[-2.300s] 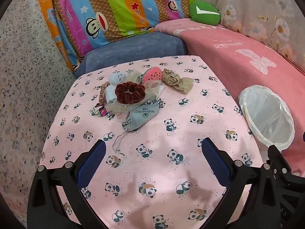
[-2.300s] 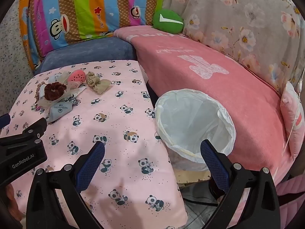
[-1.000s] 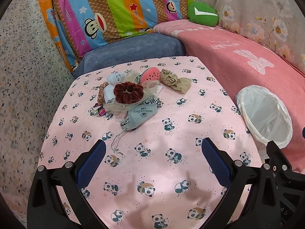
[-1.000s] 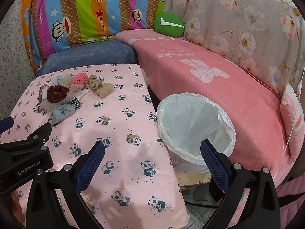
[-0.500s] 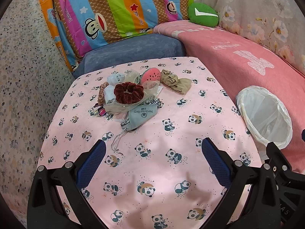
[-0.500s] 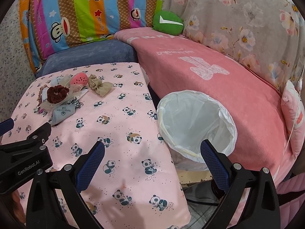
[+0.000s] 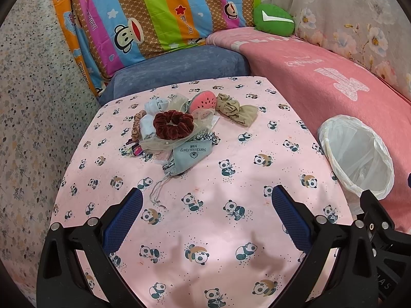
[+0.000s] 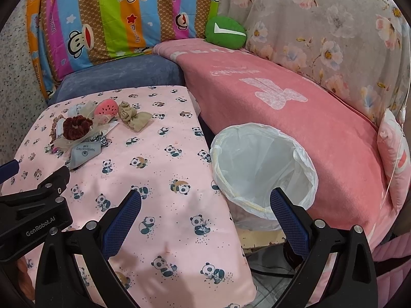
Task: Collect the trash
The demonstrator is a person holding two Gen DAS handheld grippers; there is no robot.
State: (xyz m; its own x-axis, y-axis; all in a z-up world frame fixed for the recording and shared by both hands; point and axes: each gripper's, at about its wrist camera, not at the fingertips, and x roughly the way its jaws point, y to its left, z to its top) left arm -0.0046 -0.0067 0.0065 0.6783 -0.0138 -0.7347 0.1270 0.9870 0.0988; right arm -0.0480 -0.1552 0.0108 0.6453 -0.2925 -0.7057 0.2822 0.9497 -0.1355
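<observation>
Nearest: left tool (image 7: 206, 211) and right tool (image 8: 205, 211), both spread wide, pinching nothing, hovering above the panda-print bench (image 7: 218, 220). "GenRobot.AI" readable on the left tool's body in the right wrist view. Further out, mid-bench: heap of trash (image 7: 177, 131), with a grey drawstring pouch (image 7: 188, 155) printed "Narcissus Garp", a maroon scrunchie (image 7: 173, 124) on netting, a watermelon sponge (image 7: 203, 101), a tan knotted cloth (image 7: 236, 110). Best taken one loose piece at a time, likely nearest pouch first, pinching fabric rather than cord. Lined bin (image 8: 264, 169) just beside the bench's right edge. Farthest: cushion (image 8: 115, 18) marked "Captain", "frank".
</observation>
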